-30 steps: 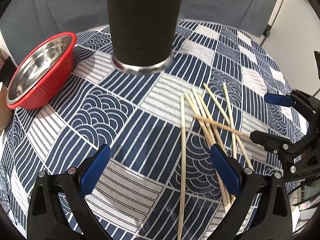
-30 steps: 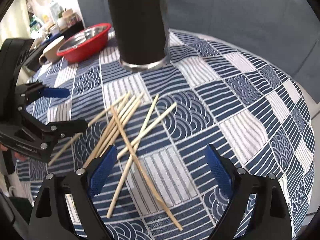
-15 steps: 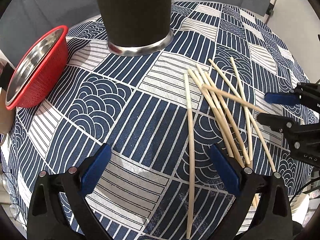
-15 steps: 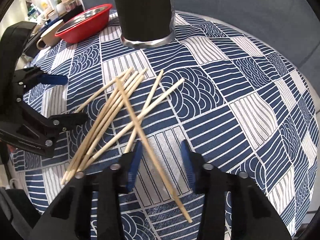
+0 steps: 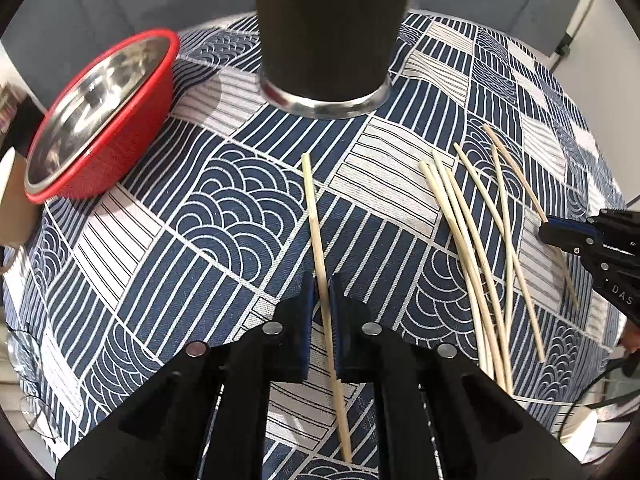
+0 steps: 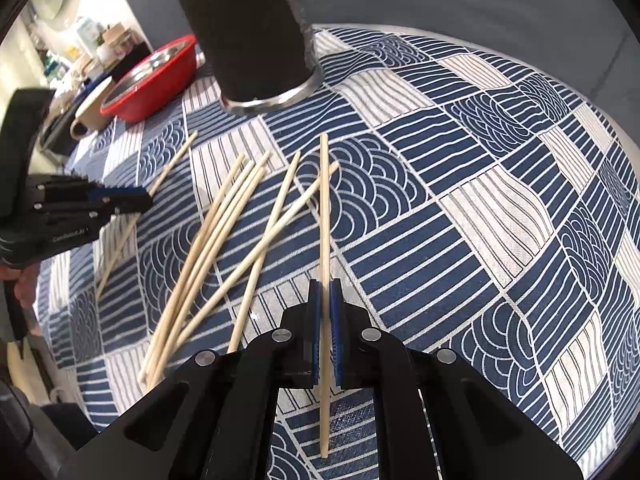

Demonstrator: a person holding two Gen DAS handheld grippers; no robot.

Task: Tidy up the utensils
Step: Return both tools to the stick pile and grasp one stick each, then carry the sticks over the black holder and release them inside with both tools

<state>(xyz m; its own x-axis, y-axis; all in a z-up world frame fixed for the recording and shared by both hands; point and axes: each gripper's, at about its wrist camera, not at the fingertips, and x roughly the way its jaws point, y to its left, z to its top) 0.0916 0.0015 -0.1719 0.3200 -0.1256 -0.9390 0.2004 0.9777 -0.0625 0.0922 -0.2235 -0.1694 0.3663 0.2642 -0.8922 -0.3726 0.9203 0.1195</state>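
Observation:
Several pale wooden chopsticks lie on a blue-and-white patterned tablecloth. My left gripper [image 5: 320, 280] is shut on a single chopstick [image 5: 314, 216] that runs between its blue pads, apart from the loose bunch [image 5: 472, 240] to its right. My right gripper [image 6: 325, 284] is shut on another chopstick [image 6: 324, 200], which points toward the tall black holder cup [image 6: 248, 28]; the other sticks [image 6: 224, 224] fan out to its left. That black cup [image 5: 332, 28] stands at the far centre in the left wrist view. Each gripper shows in the other's view: the right one [image 5: 560, 236], the left one [image 6: 132, 200].
A red colander with a steel bowl inside [image 5: 100, 112] sits at the far left, also visible as the red colander [image 6: 156, 76] beyond the cup. A beige mug [image 6: 94, 112] stands near it. The round table edge [image 6: 624, 320] curves off to the right.
Both grippers went from wide open to shut, each closing on one chopstick. The left moved over the lone stick; the right turned so its stick now points straight ahead.

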